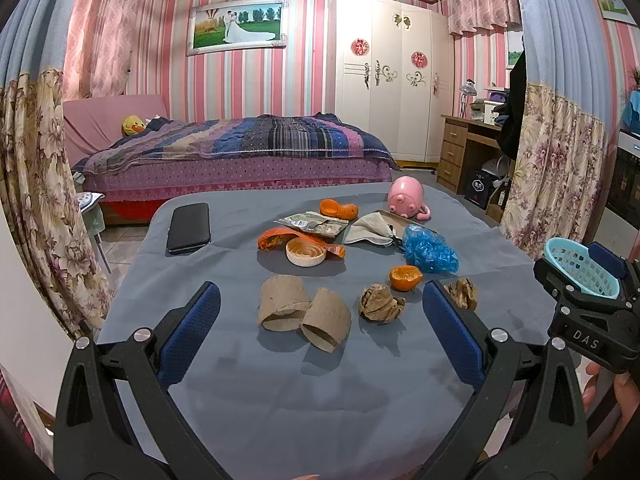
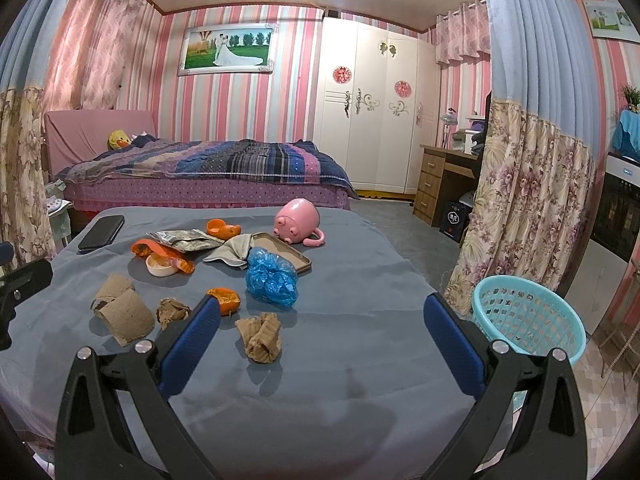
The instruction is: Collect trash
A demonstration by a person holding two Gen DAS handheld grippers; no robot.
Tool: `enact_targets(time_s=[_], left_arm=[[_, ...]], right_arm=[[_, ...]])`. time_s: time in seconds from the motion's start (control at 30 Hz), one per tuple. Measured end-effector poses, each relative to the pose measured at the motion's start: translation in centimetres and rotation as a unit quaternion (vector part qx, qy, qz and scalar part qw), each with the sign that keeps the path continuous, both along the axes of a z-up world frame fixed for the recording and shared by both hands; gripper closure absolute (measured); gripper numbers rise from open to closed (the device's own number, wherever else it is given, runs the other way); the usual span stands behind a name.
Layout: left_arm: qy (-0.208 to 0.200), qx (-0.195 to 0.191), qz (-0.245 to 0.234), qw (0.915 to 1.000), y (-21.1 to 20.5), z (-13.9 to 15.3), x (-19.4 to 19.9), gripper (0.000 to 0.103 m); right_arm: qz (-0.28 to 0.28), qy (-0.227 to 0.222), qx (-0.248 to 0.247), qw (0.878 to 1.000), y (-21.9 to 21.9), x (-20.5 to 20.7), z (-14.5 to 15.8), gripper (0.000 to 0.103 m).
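Cardboard rolls (image 1: 304, 314) between open left fingers (image 1: 188, 336).

White letters "DAS" stood on the black body of the right gripper (image 1: 586, 276), seen from the left wrist. Print on the foil packet (image 1: 312, 225) was too small to read.

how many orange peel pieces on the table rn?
2. One orange peel at the far side beside the foil wrapper; another nearer, left of the blue plastic bag. More may hide under the clutter.
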State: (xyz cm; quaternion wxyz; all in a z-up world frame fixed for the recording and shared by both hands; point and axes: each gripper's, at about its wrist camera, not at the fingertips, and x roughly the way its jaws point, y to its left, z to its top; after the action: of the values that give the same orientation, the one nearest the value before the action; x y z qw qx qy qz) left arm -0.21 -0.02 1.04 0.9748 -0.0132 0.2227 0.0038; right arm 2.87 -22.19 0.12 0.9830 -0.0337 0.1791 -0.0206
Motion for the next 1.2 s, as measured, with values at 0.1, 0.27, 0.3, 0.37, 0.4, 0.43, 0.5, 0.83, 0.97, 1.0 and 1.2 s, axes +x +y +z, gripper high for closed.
enact_targets(time_s=[0.1, 0.27, 0.3, 0.37, 0.4, 0.43, 0.5, 0.83, 0.97, 1.0, 1.2], left_arm=[[0.0, 0.0, 0.001, 1.0, 0.1, -0.1, 0.1, 0.005], [-0.001, 0.002, 0.001, 1.0, 0.1, -0.3, 0.1, 0.005], [0.0, 0.002, 0.001, 1.0, 0.1, -0.3, 0.1, 0.005], [-0.001, 0.002, 0.001, 1.0, 0.1, -0.3, 0.1, 0.005], [-0.001, 0.003, 0.001, 1.0, 0.1, -0.3, 0.1, 0.005], [0.0, 0.003, 0.001, 1.0, 0.2, -0.3, 0.2, 0.005], [0.004, 0.003, 0.0, 1.0, 0.2, -0.6, 0.3, 0.005], [0.033, 0.011, 0.007, 0.9994, 0.3, -3.7, 2.4, 0.005], [0.051, -0.001, 0.012, 0.9986, 0.8, -5.0, 3.8, 0.005], [0.053, 0.0, 0.013, 0.9985, 0.9, -5.2, 4.1, 0.005], [0.064, 0.012, 0.021, 0.9976, 0.9, -6.3, 6.5, 0.005]], right_arm=[[0.0, 0.0, 0.001, 1.0, -0.1, 0.1, 0.0, 0.004], [-0.001, 0.001, 0.003, 1.0, -0.3, 0.1, 0.0, 0.004], [-0.001, 0.001, 0.003, 1.0, -0.4, 0.1, -0.2, 0.004], [-0.001, 0.001, 0.002, 1.0, -0.4, 0.1, -0.2, 0.004], [-0.001, 0.002, 0.002, 1.0, -0.4, 0.2, -0.3, 0.004], [-0.001, 0.004, 0.002, 1.0, -0.5, 0.3, -0.5, 0.004], [-0.002, 0.007, 0.002, 1.0, -0.7, 0.6, -1.0, 0.004], [-0.008, 0.03, 0.004, 1.0, -1.3, 2.3, -3.1, 0.004], [-0.009, 0.038, 0.003, 0.999, -1.6, 3.2, -3.8, 0.004], [-0.01, 0.039, 0.002, 0.999, -1.6, 3.3, -3.8, 0.004], [-0.005, 0.051, -0.002, 0.999, -1.7, 5.3, -4.5, 0.004]])
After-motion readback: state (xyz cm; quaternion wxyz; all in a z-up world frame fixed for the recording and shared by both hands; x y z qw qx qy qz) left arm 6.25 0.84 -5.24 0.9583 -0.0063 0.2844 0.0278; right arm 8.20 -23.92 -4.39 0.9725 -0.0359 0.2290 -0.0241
